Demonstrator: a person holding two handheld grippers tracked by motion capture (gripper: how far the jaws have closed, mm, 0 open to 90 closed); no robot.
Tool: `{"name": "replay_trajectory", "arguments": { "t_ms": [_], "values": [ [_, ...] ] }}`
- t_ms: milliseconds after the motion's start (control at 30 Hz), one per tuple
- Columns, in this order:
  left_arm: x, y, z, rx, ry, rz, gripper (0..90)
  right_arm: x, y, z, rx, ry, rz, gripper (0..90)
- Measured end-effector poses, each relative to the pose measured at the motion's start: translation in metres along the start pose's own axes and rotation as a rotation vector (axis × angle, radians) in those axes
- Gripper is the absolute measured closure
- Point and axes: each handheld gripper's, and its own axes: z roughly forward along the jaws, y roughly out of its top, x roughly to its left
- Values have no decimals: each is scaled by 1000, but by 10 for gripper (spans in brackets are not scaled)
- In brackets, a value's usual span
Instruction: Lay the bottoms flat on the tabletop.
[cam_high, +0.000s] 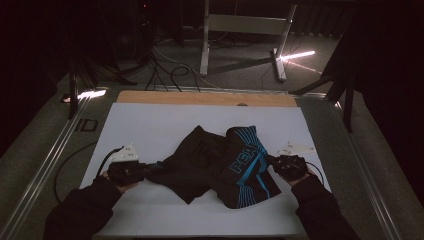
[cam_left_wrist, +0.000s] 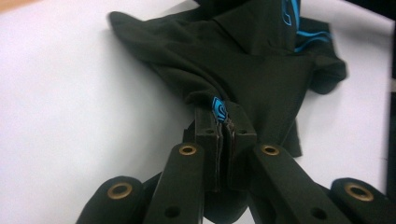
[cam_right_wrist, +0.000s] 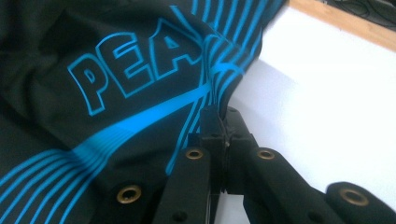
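Note:
A black garment (cam_high: 215, 165) with blue stripes and blue lettering lies crumpled in the middle of the white table top (cam_high: 150, 125). My left gripper (cam_high: 155, 167) is shut on the garment's left edge, and the left gripper view has the cloth (cam_left_wrist: 243, 70) pinched at the tips of that gripper (cam_left_wrist: 223, 116), beside a small blue logo. At the garment's right edge my right gripper (cam_high: 274, 161) is shut on the striped cloth. The right gripper view looks along that gripper (cam_right_wrist: 219, 122) at the printed fabric (cam_right_wrist: 116, 79) clamped there.
A wooden strip (cam_high: 205, 98) borders the table's far edge. Metal rails (cam_high: 45, 160) run along both sides. Beyond the table stand a white frame (cam_high: 245, 30) and loose cables (cam_high: 165, 70) on the dark floor. The person's dark sleeves (cam_high: 80, 210) come in from the bottom.

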Motion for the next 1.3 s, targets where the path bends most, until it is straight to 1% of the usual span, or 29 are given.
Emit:
{"name": "replay_trajectory", "arguments": {
  "t_ms": [33, 100, 133, 167, 200, 233, 267, 300, 333, 400, 467, 500, 533, 567, 600, 633, 700, 733, 767, 800, 867, 900, 933, 1000, 1067, 1100, 1200, 1233, 1300],
  "values": [
    [-6, -5, -1, 8, -5, -3, 868, 1, -3, -3, 4, -1, -9, 897],
    [-17, -14, -1, 27, -29, -21, 868, 3, -10, -9, 14, -5, -6, 897],
    [-23, -17, -1, 38, -34, -13, 868, 4, -13, -12, 18, -4, 4, 897],
    [-29, -20, -2, 47, -37, -4, 867, 6, -21, -18, 27, -2, 13, 897],
    [-34, -22, -3, 48, -47, -8, 867, 6, -21, -18, 27, -2, 13, 897],
    [-38, -23, -6, 48, -62, -10, 867, 6, -24, -21, 33, -7, 16, 897],
    [-42, -24, -8, 48, -69, -10, 867, 6, -28, -23, 44, -10, 14, 897],
    [-48, -27, -11, 56, -67, -11, 867, 7, -36, -27, 55, -6, 35, 896],
    [-48, -27, -11, 56, -67, -11, 867, 7, -36, -27, 55, -6, 35, 896],
    [-51, -30, -14, 57, -85, -31, 867, 9, -43, -31, 68, 8, 57, 896],
    [-55, -33, -15, 67, -85, -41, 866, 16, -51, -34, 91, 34, 65, 895],
    [-58, -37, -15, 78, -112, -55, 866, 18, -53, -35, 97, 45, 66, 895],
    [-58, -37, -15, 78, -112, -55, 862, 18, -53, -35, 97, 45, 66, 895],
    [-61, -39, -14, 88, -117, -60, 862, 20, -55, -35, 103, 50, 61, 894],
    [-63, -40, -12, 100, -132, -61, 863, 21, -57, -34, 114, 48, 51, 893],
    [-66, -41, -11, 104, -145, -54, 863, 21, -59, -34, 127, 50, 47, 893],
    [-70, -43, -9, 112, -160, -56, 861, 19, -61, -32, 135, 48, 52, 893],
    [-72, -44, -8, 108, -170, -62, 861, 18, -62, -30, 136, 47, 56, 893],
    [-73, -45, -6, 113, -176, -63, 855, 17, -62, -29, 139, 42, 56, 893],
    [-73, -46, -4, 120, -169, -53, 851, 15, -62, -26, 143, 39, 60, 892],
    [-73, -47, -3, 121, -167, -57, 846, 15, -62, -26, 143, 39, 60, 892],
    [-69, -49, 1, 123, -158, -66, 846, 15, -62, -24, 145, 41, 61, 892],
    [-66, -49, 2, 123, -147, -78, 832, 15, -63, -22, 149, 38, 51, 890],
    [-62, -48, 4, 127, -120, -71, 812, 13, -64, -19, 147, 39, 62, 890],
    [-57, -47, 6, 125, -107, -78, 812, 12, -64, -18, 144, 40, 72, 890],
    [-55, -46, 7, 125, -97, -74, 812, 12, -64, -18, 144, 40, 72, 890],
    [-48, -46, 9, 128, -83, -84, 792, 12, -64, -18, 141, 40, 65, 889],
    [-47, -46, 9, 132, -82, -80, 792, 13, -64, -19, 138, 42, 68, 888],
    [-45, -46, 8, 130, -71, -78, 762, 13, -64, -19, 135, 44, 71, 888]
  ]
}}
